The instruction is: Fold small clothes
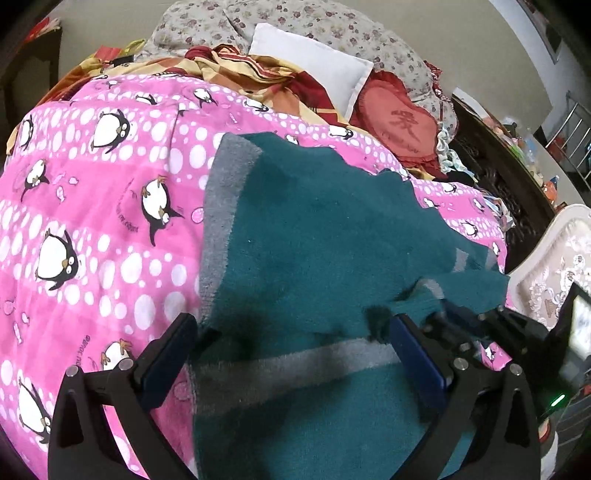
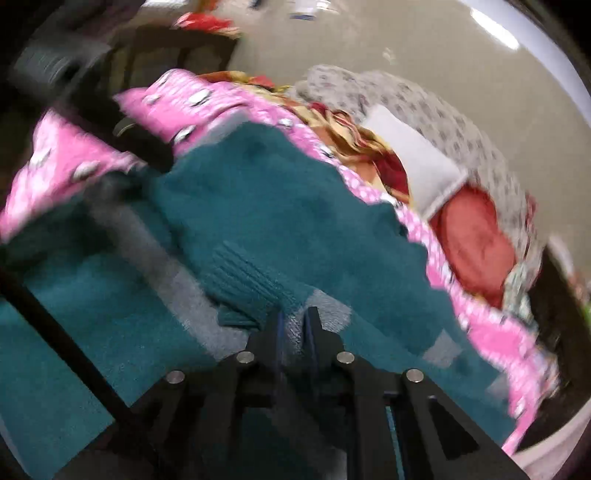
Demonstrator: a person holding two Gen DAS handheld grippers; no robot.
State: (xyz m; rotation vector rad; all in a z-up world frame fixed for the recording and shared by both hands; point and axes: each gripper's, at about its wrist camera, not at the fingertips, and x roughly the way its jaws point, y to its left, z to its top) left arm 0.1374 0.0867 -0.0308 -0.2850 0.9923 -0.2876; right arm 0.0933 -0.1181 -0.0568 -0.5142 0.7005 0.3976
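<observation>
- On a bed covered by a pink penguin blanket point(image 1: 92, 221), a teal sweater point(image 1: 314, 229) with grey bands lies spread across the middle, one part folded over itself.
- Left claw point(image 1: 295, 354) hangs over the sweater near the bed's near edge, its fingers wide apart and gripping nothing.
- Right claw point(image 2: 293, 325), seen in a blurred view, has its fingers pressed together on a grey-banded fold of the sweater.
- Toward the far edge sit a white pillow point(image 1: 314, 62), a red cushion point(image 1: 399, 125) and a floral quilt point(image 1: 288, 18).

Home bedroom: bed w/ penguin quilt point(image 1: 92, 206), pillows point(image 1: 314, 62).
</observation>
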